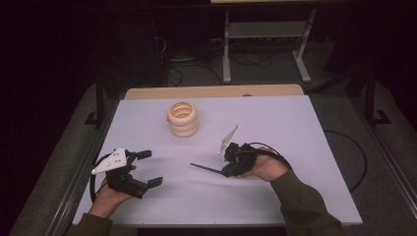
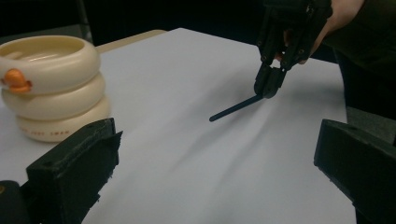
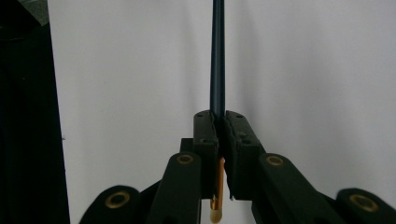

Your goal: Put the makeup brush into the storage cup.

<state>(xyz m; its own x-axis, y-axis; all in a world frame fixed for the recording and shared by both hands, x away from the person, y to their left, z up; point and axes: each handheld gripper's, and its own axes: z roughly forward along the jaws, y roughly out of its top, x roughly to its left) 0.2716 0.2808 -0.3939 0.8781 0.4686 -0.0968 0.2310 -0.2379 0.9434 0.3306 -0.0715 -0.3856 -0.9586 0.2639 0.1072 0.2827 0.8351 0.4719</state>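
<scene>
White sheeting covers the table (image 1: pixel 295 128), with a strip of bare wood along its far edge and dark floor and cables beyond. Most of the surface lies open: the whole right half and the near middle carry nothing.

One stack of three cream rings (image 1: pixel 182 119) stands toward the far side, left of centre, well clear of every edge; a small orange knob shows on the top ring in the left gripper view.

Two grippers are at work. The left gripper (image 1: pixel 151 168) hovers near the table's near-left corner, its jaws spread wide with nothing between them. The right gripper (image 3: pixel 217 122) sits just right of centre, jaws pinched onto one thin dark stick (image 1: pixel 204 168). That stick points left across the sheet, toward the open middle, its far tip low to the cloth; whether it touches I cannot tell. A short orange end pokes out behind the jaws in the right gripper view.
</scene>
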